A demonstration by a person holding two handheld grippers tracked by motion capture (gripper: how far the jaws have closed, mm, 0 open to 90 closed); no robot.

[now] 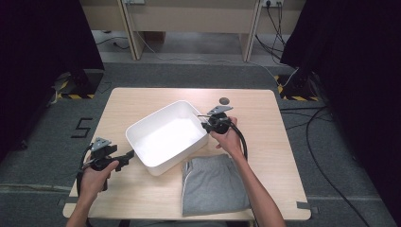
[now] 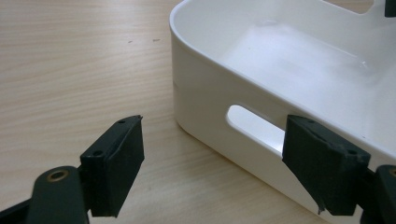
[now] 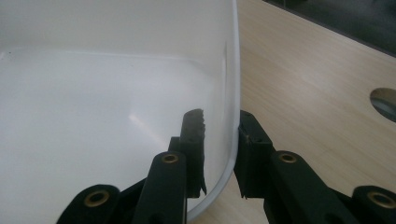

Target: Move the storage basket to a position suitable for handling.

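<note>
Right gripper (image 3: 219,154) jaws clamped on white tub (image 1: 166,135) wall, mid-counter (image 1: 142,198). Left gripper (image 2: 212,163) jaws apart beside its handle slot (image 2: 254,128). Next, probably: close left, then lift level.

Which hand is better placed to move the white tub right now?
Right. The right claw is already clamped on the white tub wall, one pad inside, one outside. The left claw is open beside the near corner, not gripping.
</note>
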